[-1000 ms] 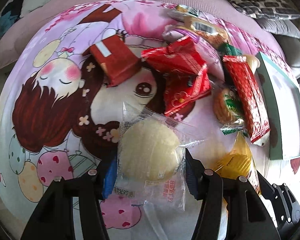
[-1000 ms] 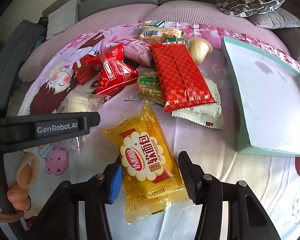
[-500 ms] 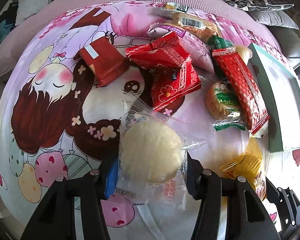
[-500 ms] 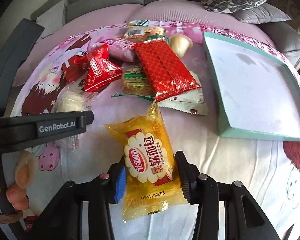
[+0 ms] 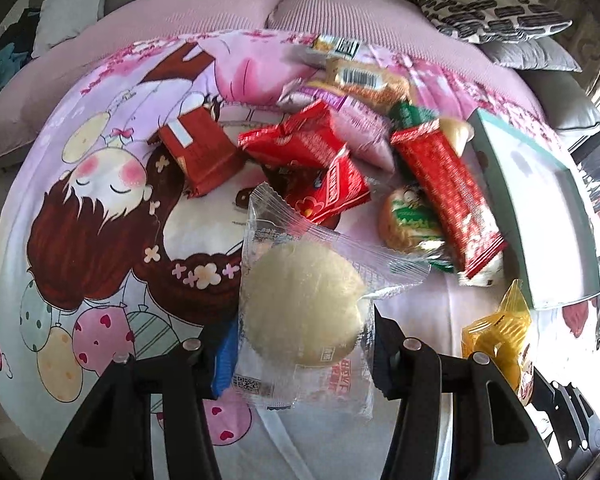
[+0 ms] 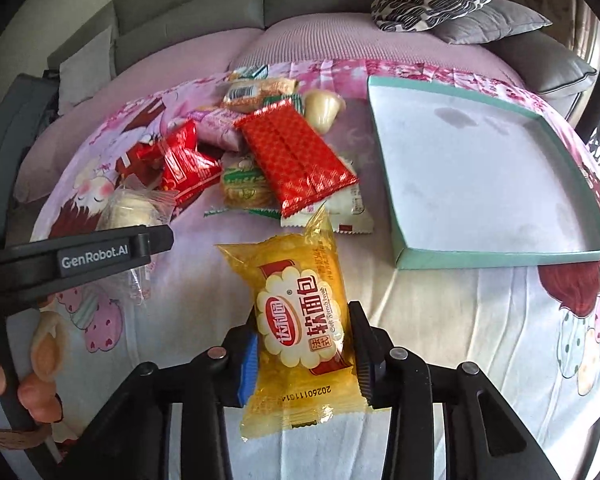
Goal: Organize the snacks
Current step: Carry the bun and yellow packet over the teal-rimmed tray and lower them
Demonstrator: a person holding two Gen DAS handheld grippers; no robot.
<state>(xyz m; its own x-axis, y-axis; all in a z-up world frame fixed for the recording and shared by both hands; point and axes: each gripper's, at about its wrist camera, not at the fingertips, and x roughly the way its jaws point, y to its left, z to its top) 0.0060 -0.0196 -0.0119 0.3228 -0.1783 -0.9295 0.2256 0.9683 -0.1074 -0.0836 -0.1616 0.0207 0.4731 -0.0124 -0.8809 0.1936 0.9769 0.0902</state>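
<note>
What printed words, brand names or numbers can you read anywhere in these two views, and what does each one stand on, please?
"GenRobot.AI": white letters on the black left claw.
"达利园", "法式软面包", "Soft French bread": front of the yellow plastic bread packet.
"2026011314", roughly; date code at that packet's lower end, seen upside down and partly unclear.
Barcodes on the tan wrapped snack: digits too small.
Red print and QR code on the clear-wrapped pale round cake: blurred.
</note>
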